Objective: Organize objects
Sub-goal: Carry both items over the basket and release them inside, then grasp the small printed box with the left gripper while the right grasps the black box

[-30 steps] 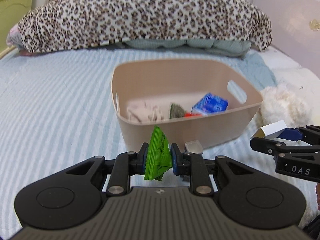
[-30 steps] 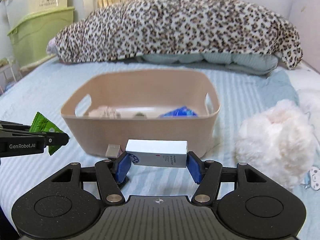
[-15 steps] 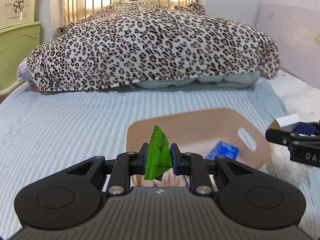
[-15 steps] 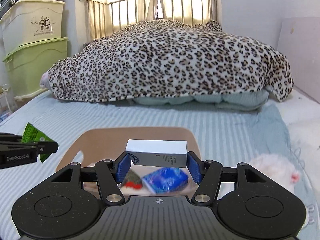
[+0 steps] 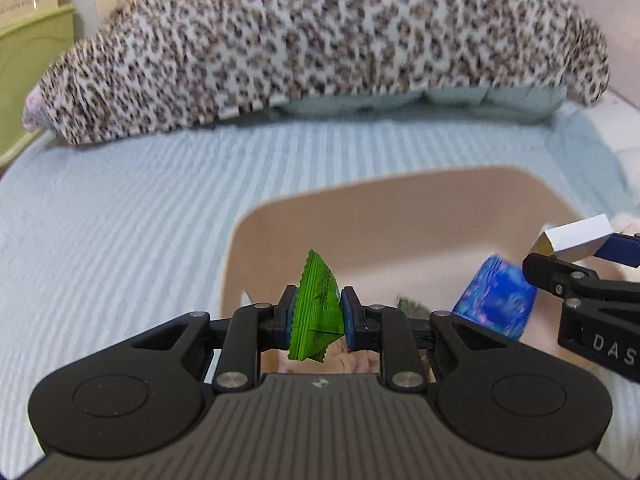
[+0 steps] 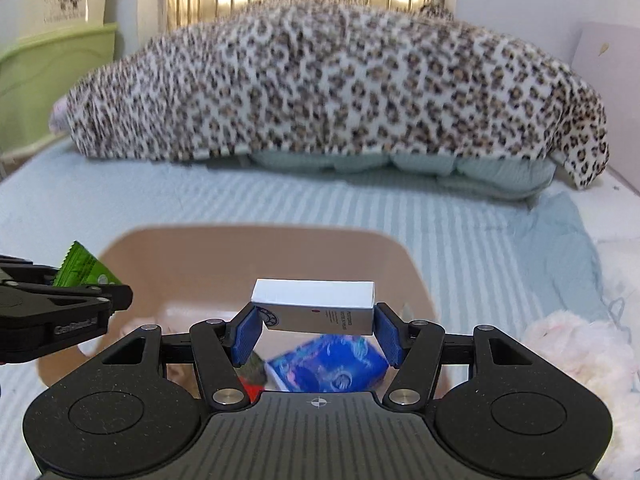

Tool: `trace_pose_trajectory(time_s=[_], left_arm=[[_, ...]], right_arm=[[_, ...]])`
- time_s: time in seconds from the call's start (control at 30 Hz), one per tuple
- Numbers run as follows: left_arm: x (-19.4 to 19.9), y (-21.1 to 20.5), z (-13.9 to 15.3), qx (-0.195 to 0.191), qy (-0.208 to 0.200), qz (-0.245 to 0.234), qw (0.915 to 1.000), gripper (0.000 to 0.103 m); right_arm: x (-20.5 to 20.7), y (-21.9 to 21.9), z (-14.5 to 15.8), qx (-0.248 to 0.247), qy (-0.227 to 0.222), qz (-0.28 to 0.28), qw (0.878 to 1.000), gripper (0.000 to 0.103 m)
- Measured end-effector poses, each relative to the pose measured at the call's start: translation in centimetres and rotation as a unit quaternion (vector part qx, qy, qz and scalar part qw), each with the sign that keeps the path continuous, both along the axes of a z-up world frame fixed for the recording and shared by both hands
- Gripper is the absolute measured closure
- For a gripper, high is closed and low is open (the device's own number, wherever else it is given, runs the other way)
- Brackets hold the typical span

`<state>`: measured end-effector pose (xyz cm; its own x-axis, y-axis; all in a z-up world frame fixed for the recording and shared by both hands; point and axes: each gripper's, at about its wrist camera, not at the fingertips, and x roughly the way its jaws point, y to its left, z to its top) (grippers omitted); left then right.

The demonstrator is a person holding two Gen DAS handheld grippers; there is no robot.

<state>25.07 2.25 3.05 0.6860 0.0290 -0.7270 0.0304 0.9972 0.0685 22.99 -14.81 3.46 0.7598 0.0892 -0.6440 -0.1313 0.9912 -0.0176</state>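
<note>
My left tool (image 5: 316,318) is clamped on a crinkled green foil sachet (image 5: 316,312), held upright above the near left part of the beige plastic basket (image 5: 400,216). My right tool (image 6: 316,330) is closed on the ends of a white rectangular carton (image 6: 314,310), held level over the basket's middle. Below it in the basket lies a blue printed packet (image 6: 328,368). The basket sits on the pale blue striped bed (image 6: 460,224). A leopard-print blanket (image 6: 340,88) lies along the bed's far edge, and a white fluffy toy (image 6: 580,356) just beside the basket's right side.
</note>
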Motion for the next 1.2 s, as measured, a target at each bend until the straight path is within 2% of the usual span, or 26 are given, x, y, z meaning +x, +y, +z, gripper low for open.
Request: trace_pose_trajectory(time_s=[0.1, 0.2, 0.33, 0.37, 0.4, 0.43, 0.47, 0.5, 0.57, 0.63, 0.7, 0.8, 1.0, 1.2], left_arm=[[1.0, 0.0, -2.2, 0.001, 0.026, -0.001, 0.9997, 0.079], [1.3, -0.1, -3.8, 0.01, 0.04, -0.005, 0.9991, 0.078], [0.8, -0.5, -3.6, 0.028, 0.035, -0.015, 0.9989, 0.076], [0.7, -0.5, -3.3, 0.025, 0.035, -0.016, 0.9989, 0.071], [0.5, -0.4, -2.9, 0.021, 0.034, -0.015, 0.9991, 0.059], [0.2, -0.2, -2.5, 0.015, 0.03, -0.013, 0.9993, 0.051], [-0.2, 0.0, -1.9, 0.008, 0.024, -0.012, 0.9996, 0.038], [-0.7, 0.3, -1.3, 0.0, 0.014, -0.011, 0.9998, 0.031], [-1.5, 0.6, -0.3, -0.005, 0.001, -0.009, 0.9999, 0.03], [-2.2, 0.7, 0.6, -0.002, -0.002, -0.008, 1.0, 0.03], [-3.1, 0.9, 1.4, 0.001, -0.008, -0.01, 0.9999, 0.028], [-4.7, 1.2, 2.2, 0.003, -0.015, -0.013, 0.9998, 0.025], [-7.9, 1.9, 2.7, -0.011, -0.015, -0.013, 0.9997, 0.019], [-10.5, 2.2, 1.6, -0.001, -0.002, -0.019, 0.9998, 0.018]], right_arm=[[0.6, 0.4, -1.7, 0.002, 0.028, 0.001, 1.0, 0.045], [1.3, 0.6, -3.1, -0.018, 0.049, -0.002, 0.999, 0.045], [1.3, 0.7, -3.9, -0.029, 0.065, 0.003, 0.997, 0.045], [1.1, 0.7, -3.9, -0.031, 0.063, 0.004, 0.998, 0.043], [1.0, 0.6, -3.8, -0.031, 0.061, 0.004, 0.998, 0.037], [0.7, 0.5, -3.5, -0.029, 0.058, 0.004, 0.998, 0.037], [0.5, 0.2, -3.1, -0.022, 0.053, 0.004, 0.998, 0.036], [0.1, -0.1, -2.7, -0.014, 0.048, 0.005, 0.999, 0.032], [-0.6, -0.6, -1.7, -0.004, 0.037, 0.002, 0.999, 0.024], [-1.5, -1.1, -0.5, 0.001, 0.024, 0.002, 1.0, 0.022], [-2.4, -1.6, 0.6, 0.002, 0.016, 0.001, 1.0, 0.014], [-4.0, -2.2, 2.0, 0.006, 0.001, 0.0, 1.0, 0.008], [-7.7, -2.6, 3.1, 0.018, 0.001, 0.012, 1.0, 0.005], [-10.7, -2.3, 2.0, 0.01, 0.014, 0.02, 1.0, 0.004]])
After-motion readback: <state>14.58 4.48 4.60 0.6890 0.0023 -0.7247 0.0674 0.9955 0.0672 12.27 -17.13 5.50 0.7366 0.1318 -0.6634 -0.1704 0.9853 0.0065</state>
